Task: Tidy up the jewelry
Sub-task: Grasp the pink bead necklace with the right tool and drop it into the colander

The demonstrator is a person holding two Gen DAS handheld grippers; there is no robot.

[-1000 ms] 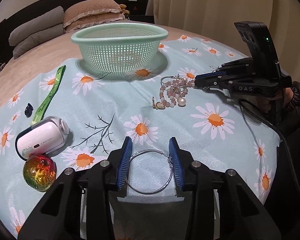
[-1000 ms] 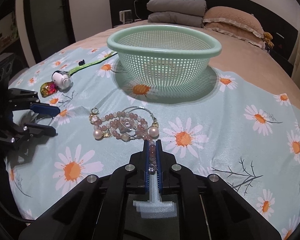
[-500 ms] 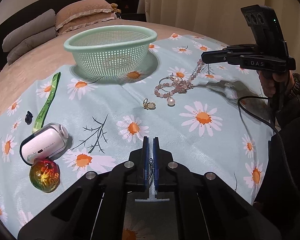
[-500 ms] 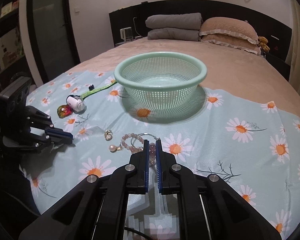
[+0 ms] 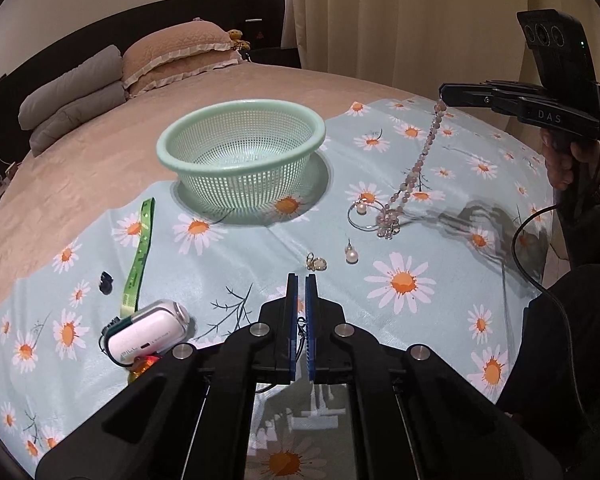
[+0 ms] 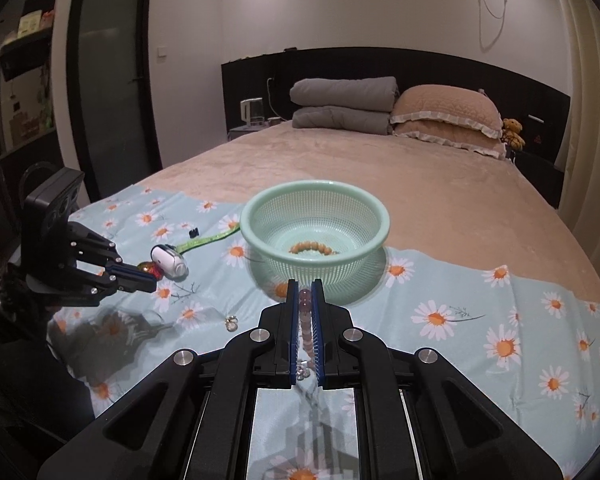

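Bed [image 6: 380, 184] with floral cloth [image 5: 420, 320] spread over its near end; pillows and folded grey quilts at the headboard end.

Green mesh basket [image 5: 240, 152] sits at the cloth's far edge, roughly centre. An orange bead bracelet [image 6: 312, 247] lies in its bottom.

Right gripper [image 5: 444, 94] is up above the cloth's right side, jaws closed on the top of a pink bead necklace [image 5: 424, 156]. The strand hangs down and its lower end still rests on the cloth, bunched on a thin wire hoop [image 5: 364, 220] with a pearl [image 5: 362, 209] inside it. In the right wrist view the beads sit clamped between the blue pads [image 6: 294, 320].

Left gripper [image 5: 302, 280] is over the near middle of the cloth, jaws fully closed; they have just been closing. A thin wire shows between the pads [image 5: 292, 312], so it's pinching a wire ring [image 5: 300, 330], most of it hidden.

Loose on the cloth just past the left tips: a small gold charm [image 5: 316, 263] and a drop pearl [image 5: 351, 254], apart from each other.

Left side of the cloth: white case [image 5: 148, 334] on a green strap [image 5: 140, 252], a shiny red-gold ball [image 5: 142, 364] touching it, and a small black clip [image 5: 106, 282].
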